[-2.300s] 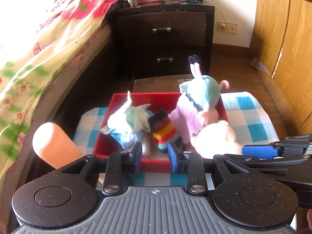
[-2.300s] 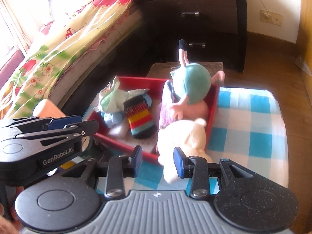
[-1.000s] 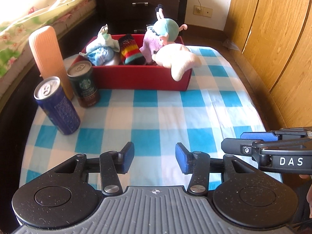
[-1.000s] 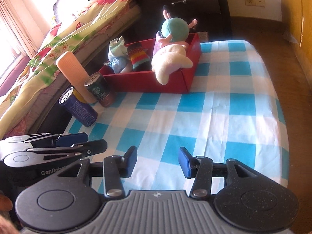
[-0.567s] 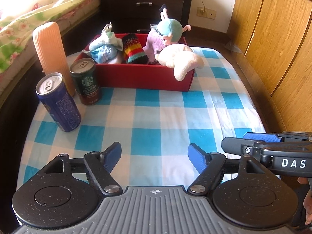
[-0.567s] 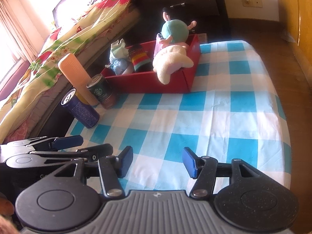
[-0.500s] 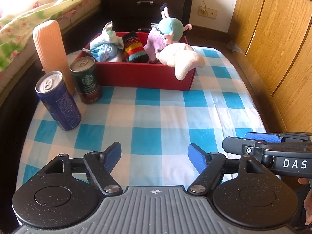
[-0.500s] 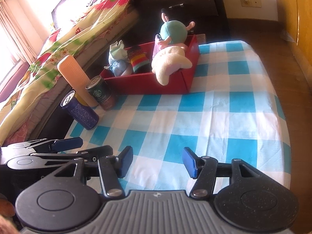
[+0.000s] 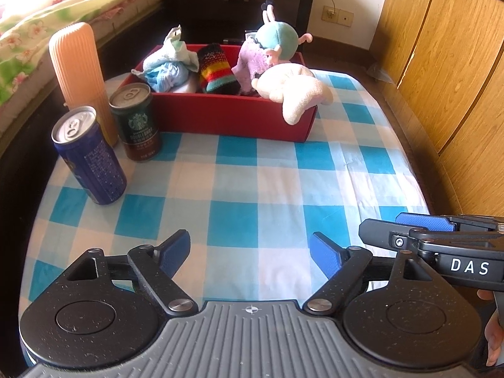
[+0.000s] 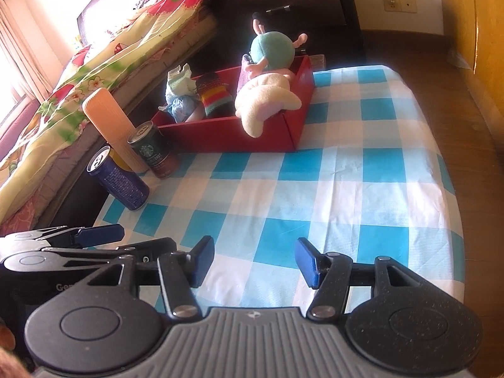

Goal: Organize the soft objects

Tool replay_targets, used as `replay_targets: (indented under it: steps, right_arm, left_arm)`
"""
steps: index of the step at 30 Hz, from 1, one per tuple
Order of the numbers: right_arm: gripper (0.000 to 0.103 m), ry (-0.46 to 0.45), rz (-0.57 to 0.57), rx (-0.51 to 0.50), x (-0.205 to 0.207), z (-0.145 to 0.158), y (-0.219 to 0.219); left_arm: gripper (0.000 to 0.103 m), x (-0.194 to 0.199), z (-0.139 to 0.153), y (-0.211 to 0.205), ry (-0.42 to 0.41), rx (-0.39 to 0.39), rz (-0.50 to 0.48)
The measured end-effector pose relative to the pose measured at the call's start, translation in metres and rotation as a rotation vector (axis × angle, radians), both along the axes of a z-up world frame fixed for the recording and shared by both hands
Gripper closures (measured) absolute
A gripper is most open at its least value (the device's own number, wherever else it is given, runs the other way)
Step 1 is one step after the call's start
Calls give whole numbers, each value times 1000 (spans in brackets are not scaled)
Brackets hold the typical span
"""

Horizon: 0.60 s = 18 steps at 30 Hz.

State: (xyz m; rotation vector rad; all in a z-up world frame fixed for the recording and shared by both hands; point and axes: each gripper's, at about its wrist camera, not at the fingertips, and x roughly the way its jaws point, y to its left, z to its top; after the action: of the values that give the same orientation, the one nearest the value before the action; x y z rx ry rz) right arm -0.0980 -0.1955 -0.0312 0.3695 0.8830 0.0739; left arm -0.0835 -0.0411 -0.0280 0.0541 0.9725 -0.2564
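A red box (image 9: 220,116) stands at the far end of the blue-checked tablecloth (image 9: 252,173). In it lie a pale blue cloth bundle (image 9: 170,63), a striped knit sock (image 9: 217,69), a teal-headed doll (image 9: 277,41) and a cream plush (image 9: 293,88) that droops over the front right rim. My left gripper (image 9: 250,245) hovers over the near edge of the cloth, far from the box; its jaws are opening and nothing is between them. My right gripper (image 10: 255,253) sits beside it to the right, open and empty. The box (image 10: 236,135) and the plush (image 10: 267,100) also show in the right wrist view.
A blue can (image 9: 91,160), a Starbucks can (image 9: 138,123) and a tall orange ribbed bottle (image 9: 78,63) stand left of the box. A bed with a floral cover lies to the left, a dark nightstand (image 9: 252,0) is behind, and wooden cupboard doors (image 9: 441,63) are on the right.
Both grippers have pulled back from the box to the near edge of the table. Over the last second both jaws spread wider, the left one much more.
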Motion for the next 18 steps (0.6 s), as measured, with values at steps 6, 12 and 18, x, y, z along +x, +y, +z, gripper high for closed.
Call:
replay_targets:
  steps: [6, 12, 18]
  right_arm:
    - [68, -1, -4, -16, 0, 1, 0]
    - [68, -2, -7, -17, 1, 1, 0]
    - [68, -2, -8, -23, 1, 0, 1]
  left_arm:
    - [22, 3, -3, 4, 28, -25, 24]
    - [22, 1, -2, 0, 24, -17, 20]
    - [22, 2, -1, 1, 21, -18, 27]
